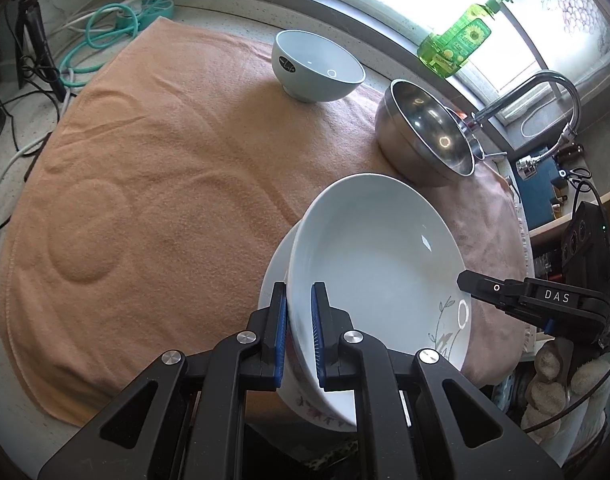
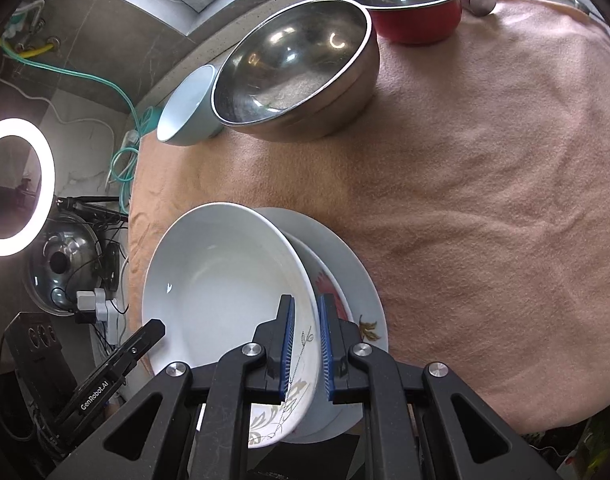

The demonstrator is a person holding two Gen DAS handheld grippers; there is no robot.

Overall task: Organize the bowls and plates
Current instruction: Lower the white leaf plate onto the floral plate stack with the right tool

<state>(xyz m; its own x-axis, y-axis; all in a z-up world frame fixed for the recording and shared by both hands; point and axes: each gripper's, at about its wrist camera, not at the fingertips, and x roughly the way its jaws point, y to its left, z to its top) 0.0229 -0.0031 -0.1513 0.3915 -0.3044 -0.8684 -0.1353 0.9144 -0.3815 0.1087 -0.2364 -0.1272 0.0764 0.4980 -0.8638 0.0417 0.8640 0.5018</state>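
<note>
The left tool (image 1: 299, 332) is nearly closed, its blue pads pinched on the near rim of a deep white plate (image 1: 379, 256), and the right tool (image 2: 305, 346) is clamped the same way on the opposite rim. Both tools are angled steeply downward. The plate is held tilted above two stacked plates (image 2: 357, 280) lying on the towel-covered worktop (image 1: 165, 200), in front of a steel bowl (image 2: 297, 68).
</note>
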